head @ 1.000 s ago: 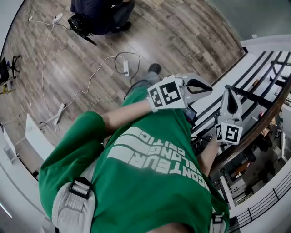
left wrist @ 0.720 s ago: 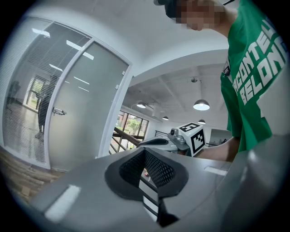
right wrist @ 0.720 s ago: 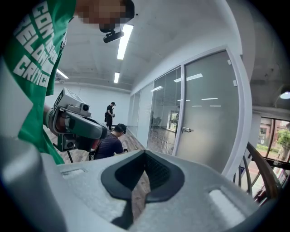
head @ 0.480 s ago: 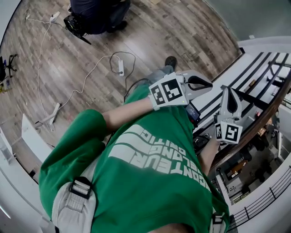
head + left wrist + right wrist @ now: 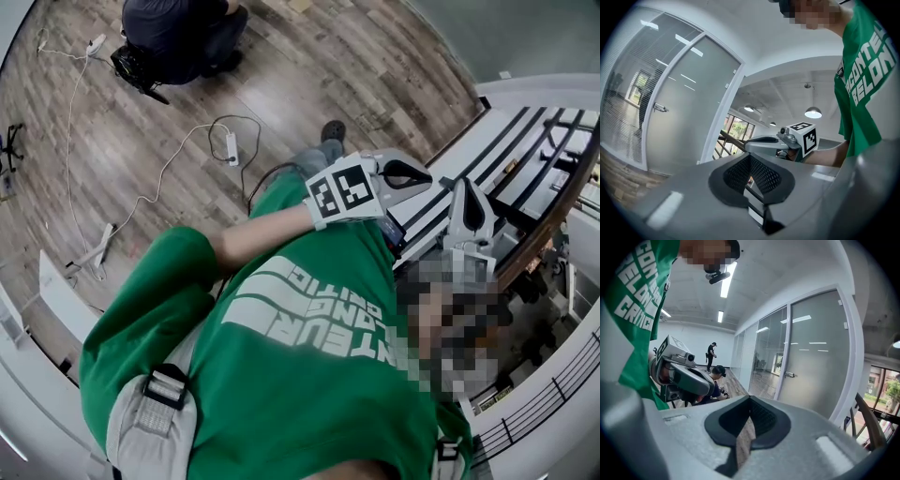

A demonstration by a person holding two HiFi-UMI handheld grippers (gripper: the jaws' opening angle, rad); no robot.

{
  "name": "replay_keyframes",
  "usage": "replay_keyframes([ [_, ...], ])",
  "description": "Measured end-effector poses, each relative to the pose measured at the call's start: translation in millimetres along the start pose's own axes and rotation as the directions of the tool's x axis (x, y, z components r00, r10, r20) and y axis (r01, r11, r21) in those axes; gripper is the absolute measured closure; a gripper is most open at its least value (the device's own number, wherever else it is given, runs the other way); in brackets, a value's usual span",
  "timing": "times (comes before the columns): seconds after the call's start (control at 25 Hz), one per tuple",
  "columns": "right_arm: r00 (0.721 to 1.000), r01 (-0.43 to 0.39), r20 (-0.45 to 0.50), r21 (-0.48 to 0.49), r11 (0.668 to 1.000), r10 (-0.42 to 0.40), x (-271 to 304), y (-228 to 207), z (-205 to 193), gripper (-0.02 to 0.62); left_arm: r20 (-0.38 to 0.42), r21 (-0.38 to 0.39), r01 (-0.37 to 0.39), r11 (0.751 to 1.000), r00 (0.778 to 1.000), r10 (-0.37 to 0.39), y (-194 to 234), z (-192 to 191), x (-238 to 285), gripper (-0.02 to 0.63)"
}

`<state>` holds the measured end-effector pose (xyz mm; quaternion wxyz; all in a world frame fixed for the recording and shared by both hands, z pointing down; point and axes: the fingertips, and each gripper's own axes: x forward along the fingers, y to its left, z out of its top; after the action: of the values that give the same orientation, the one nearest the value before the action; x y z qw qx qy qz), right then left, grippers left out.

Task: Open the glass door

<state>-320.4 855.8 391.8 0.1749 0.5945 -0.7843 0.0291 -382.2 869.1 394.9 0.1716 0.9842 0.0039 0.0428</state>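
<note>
Floor [image 5: 309, 56]: wood planks, seen from above.
Power strip [image 5: 231, 148]: laid mid-floor, white cable [image 5: 141, 199] trailed toward the left edge.
Person [image 5: 178, 33]: crouched at the far edge.

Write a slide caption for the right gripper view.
Right gripper, jaws shut and empty, faces the closed frosted glass door, not yet at its handle.

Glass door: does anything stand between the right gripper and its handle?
Nothing visible does. In the right gripper view, only bare wooden floor lies between the right gripper and the glass door with its handle.
</note>
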Motion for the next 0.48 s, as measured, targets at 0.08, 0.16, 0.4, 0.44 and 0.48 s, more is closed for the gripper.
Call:
replay_keyframes([
  [0.08,1.000,-0.005,-0.004,-0.014,1.000,0.005,10,-10,4,0.603,0.002,-0.005,-0.003,1.000,1.000,0.003,15,5,7,0.591],
  [0.16,1.000,-0.003,-0.008,-0.029,1.000,0.003,20,-22,8,0.603,0.006,-0.003,-0.003,1.000,1.000,0.003,31,13,15,0.591],
  [0.4,0.999,0.046,-0.015,-0.025,0.999,-0.046,41,-67,17,0.603,0.024,0.023,0.047,0.999,0.999,-0.048,65,41,43,0.591],
  [0.44,0.999,0.051,-0.018,-0.023,0.998,-0.052,46,-74,17,0.603,0.023,0.026,0.055,0.998,0.998,-0.056,71,44,47,0.591],
  [0.48,0.998,0.056,-0.020,-0.021,0.998,-0.056,51,-80,17,0.603,0.019,0.028,0.063,0.998,0.998,-0.064,78,46,51,0.591],
])
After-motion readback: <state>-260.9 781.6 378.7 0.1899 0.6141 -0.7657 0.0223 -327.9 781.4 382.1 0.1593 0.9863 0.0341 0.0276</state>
